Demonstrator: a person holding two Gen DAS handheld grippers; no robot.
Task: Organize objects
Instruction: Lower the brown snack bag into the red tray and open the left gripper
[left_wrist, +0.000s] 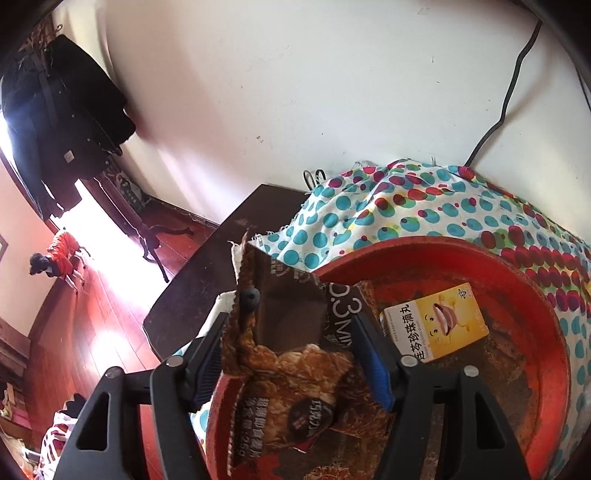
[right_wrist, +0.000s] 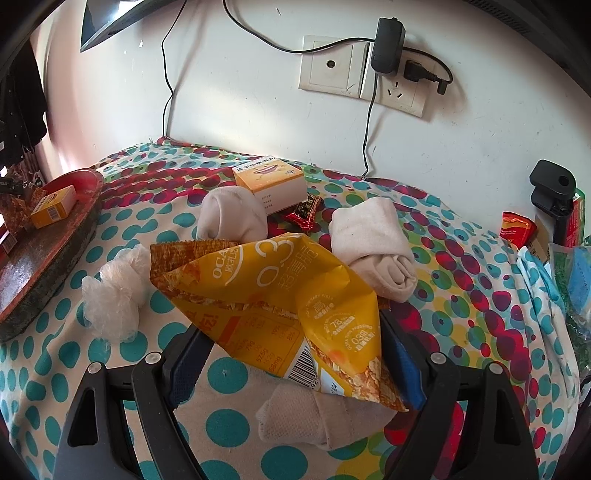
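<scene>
I held a brown bag tight in my left gripper, right over the red tray, because I think the snacks and boxes go there. A yellow box already lay in the tray, just past my right jaw. My right gripper pinched a yellow bag between its jaws, above the socks on the dotted cloth. The tray was far off to its left.

Both tongs, left tongs and right tongs, fill the lower frame: matte black plastic arms with triangular cut-outs, silver round screws at the joints, and ribbed blue pads lining the fingers.
</scene>
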